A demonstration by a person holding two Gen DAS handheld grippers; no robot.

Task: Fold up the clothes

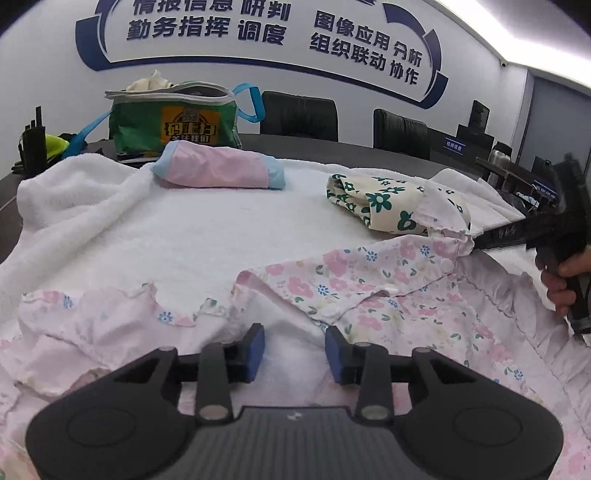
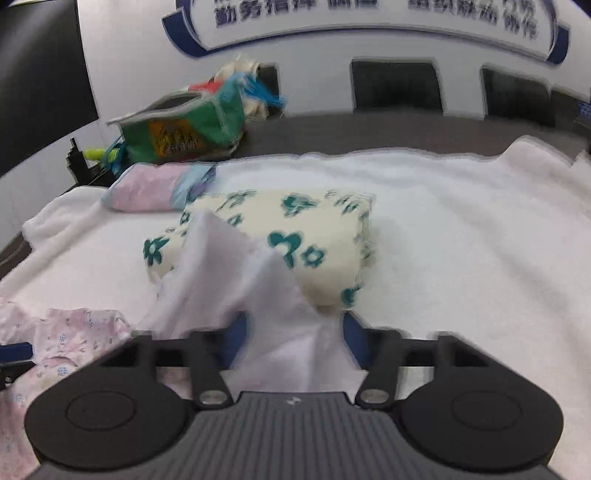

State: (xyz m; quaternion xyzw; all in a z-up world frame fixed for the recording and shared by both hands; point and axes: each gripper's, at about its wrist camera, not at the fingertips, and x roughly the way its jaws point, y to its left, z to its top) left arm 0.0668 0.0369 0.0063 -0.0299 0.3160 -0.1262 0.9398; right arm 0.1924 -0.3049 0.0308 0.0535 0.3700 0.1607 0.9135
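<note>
the pink floral garment (image 1: 388, 295) is light and limp; take it by its hems. right tongs (image 2: 291, 332) clamp its lifted edge, left tongs (image 1: 294, 350) stand apart above it.

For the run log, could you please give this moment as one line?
stage: folding pink floral shirt | left tongs: open above shirt | right tongs: gripping shirt edge | folded: pink garment, green-flower garment

We are looking at a white wall (image 1: 55, 92) carrying large blue Chinese lettering (image 1: 273, 27). Black chairs (image 1: 299, 115) are standing behind the dark bench (image 1: 332, 149), which a white towel (image 1: 207, 229) is covering. A ceiling light strip (image 1: 517, 26) is shining at the upper right.
</note>
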